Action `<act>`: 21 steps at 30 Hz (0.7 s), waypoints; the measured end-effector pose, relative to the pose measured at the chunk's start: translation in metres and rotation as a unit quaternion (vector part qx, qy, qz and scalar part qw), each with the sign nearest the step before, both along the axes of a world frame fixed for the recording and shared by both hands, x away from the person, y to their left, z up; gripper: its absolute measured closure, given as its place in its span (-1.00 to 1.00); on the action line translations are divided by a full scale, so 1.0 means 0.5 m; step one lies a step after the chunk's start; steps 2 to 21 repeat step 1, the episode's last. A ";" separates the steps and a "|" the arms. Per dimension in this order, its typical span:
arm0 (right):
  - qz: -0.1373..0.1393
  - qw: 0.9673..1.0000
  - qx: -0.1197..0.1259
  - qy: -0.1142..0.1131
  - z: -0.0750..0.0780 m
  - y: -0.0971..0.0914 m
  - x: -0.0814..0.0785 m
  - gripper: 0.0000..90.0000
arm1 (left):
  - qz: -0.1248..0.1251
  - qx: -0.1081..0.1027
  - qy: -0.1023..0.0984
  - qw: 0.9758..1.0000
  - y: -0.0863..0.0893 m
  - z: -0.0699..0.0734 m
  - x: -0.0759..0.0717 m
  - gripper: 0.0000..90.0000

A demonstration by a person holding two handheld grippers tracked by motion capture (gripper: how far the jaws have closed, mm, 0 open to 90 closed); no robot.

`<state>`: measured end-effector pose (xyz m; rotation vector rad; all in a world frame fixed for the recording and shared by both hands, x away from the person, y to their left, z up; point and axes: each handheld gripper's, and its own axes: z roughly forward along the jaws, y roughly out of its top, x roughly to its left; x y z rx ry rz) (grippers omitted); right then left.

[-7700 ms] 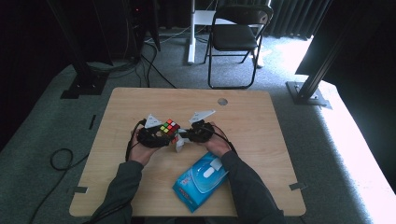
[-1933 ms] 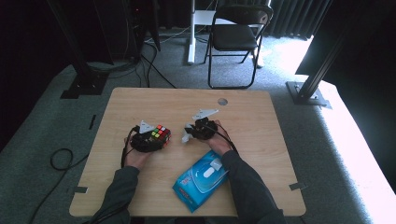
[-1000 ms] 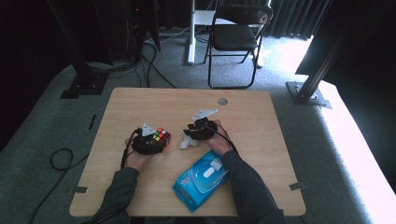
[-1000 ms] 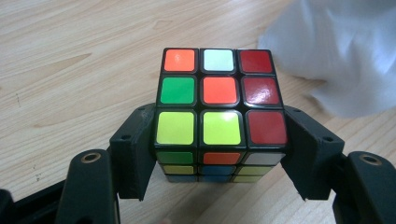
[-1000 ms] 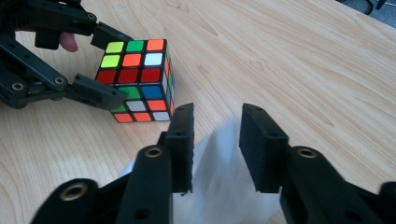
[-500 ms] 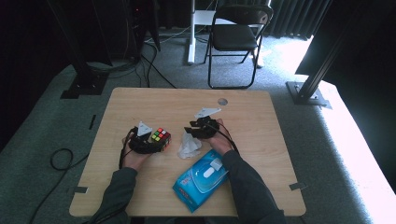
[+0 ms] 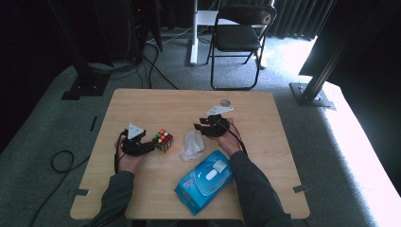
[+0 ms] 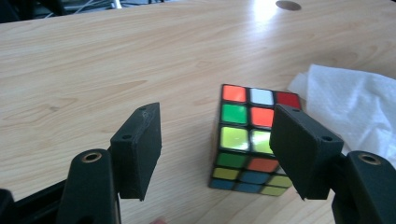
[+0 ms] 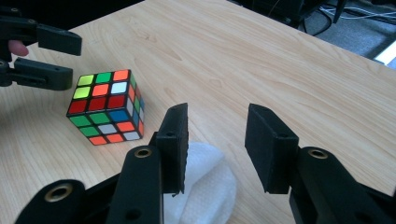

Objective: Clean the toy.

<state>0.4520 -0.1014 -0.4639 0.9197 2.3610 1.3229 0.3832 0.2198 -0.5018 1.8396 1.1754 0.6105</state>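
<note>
On the wooden bench [image 7: 156, 104], left of centre in the high view, a scrambled colour cube [image 7: 163, 140] is seen resting flat on the surface. Just left of it the left hand-held gripper [image 7: 147, 147] is held, its jaws parted and pointing toward the cube. From the left gripper view, the cube [image 8: 252, 142] is found ahead of the jaws and partly hidden behind the right-hand jaw; no pad is seen pressing on it, and the gap between the jaws stands empty over bare wood. These jaws have just been closing somewhat, with nothing gripped.

Right of the cube, near centre frame, a crumpled white tissue [image 7: 192, 144] is laid on the bench, close to the cube but apart from it. The right hand-held gripper [image 7: 200, 129] is held just above and right of the tissue, jaws partly open and gripping nothing. From the right gripper view, the tissue [image 9: 205, 186] is seen below its left-hand jaw, and the cube [image 9: 107, 107] beyond at left.

Lower centre, a blue wipes pack [image 7: 205, 178] is lying between the forearms.
</note>
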 end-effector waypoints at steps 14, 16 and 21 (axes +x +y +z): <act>-0.001 1.000 0.000 0.000 0.001 -0.003 0.001 0.32 | 0.000 0.000 0.000 1.000 0.000 0.000 0.000 -0.21; -0.001 1.000 0.000 0.000 0.001 -0.003 0.001 0.32 | 0.000 0.000 0.000 1.000 0.000 0.000 0.000 -0.21; -0.001 1.000 0.000 0.000 0.001 -0.003 0.001 0.32 | 0.000 0.000 0.000 1.000 0.000 0.000 0.000 -0.21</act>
